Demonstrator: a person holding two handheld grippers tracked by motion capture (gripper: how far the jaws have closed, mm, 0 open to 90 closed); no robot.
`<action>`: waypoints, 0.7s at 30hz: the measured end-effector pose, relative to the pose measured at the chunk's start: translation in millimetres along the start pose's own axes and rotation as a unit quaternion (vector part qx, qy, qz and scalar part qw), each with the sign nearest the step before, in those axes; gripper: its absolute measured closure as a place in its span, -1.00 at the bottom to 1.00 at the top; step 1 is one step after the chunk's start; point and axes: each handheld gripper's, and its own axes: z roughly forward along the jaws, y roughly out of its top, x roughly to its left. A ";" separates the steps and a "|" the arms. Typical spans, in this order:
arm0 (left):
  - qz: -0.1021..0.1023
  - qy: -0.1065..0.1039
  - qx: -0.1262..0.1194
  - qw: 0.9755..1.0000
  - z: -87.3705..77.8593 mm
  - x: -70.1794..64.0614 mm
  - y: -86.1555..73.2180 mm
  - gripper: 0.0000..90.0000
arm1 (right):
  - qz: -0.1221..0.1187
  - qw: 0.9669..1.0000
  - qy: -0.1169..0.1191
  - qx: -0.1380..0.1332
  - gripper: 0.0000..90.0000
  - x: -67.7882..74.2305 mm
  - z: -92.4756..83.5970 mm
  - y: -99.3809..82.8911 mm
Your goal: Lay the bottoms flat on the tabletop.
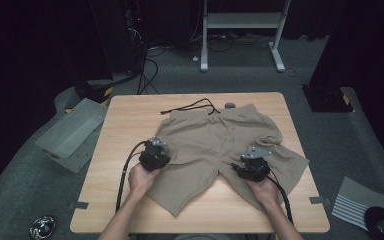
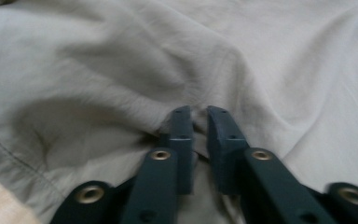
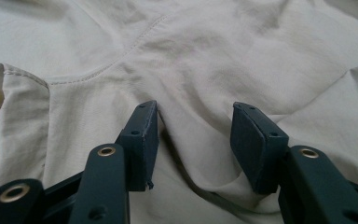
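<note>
From the high view, your beige cotton drawstring shorts (image 1: 220, 145) lay spread flat across the middle of the light wooden surface (image 1: 125, 112), waistband toward the far edge with a black drawstring (image 1: 192, 106) trailing beyond it. You held your left claw (image 1: 154, 155) on the outer edge of the left leg and your right claw (image 1: 253, 165) on the right leg, near the crotch. A grey plastic bin (image 1: 70, 132) sat on the floor to the left of the surface. No brand, label or writing could be read anywhere.

In the left gripper view, your left claw (image 2: 199, 126) was nearly shut, pinching a small ridge of the shorts' fabric (image 2: 121, 70).

In the right gripper view, your right claw (image 3: 196, 135) stood open, its pads (image 3: 256, 140) pressed down into the shorts (image 3: 214, 60) with a loose fold between them, not clamped.
</note>
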 end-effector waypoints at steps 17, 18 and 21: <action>0.024 0.021 -0.057 0.998 -31.9 -15.5 15.9 0.27 | -0.003 1.000 0.010 0.005 0.14 6.6 0.2 6.8; 0.021 0.021 -0.048 0.998 -27.0 -13.3 18.1 0.30 | -0.010 1.000 0.016 0.000 0.14 10.6 -1.0 11.5; 0.012 0.004 -0.012 1.000 -9.6 -11.3 18.3 0.56 | -0.023 0.999 0.040 -0.024 0.14 25.3 -4.4 31.5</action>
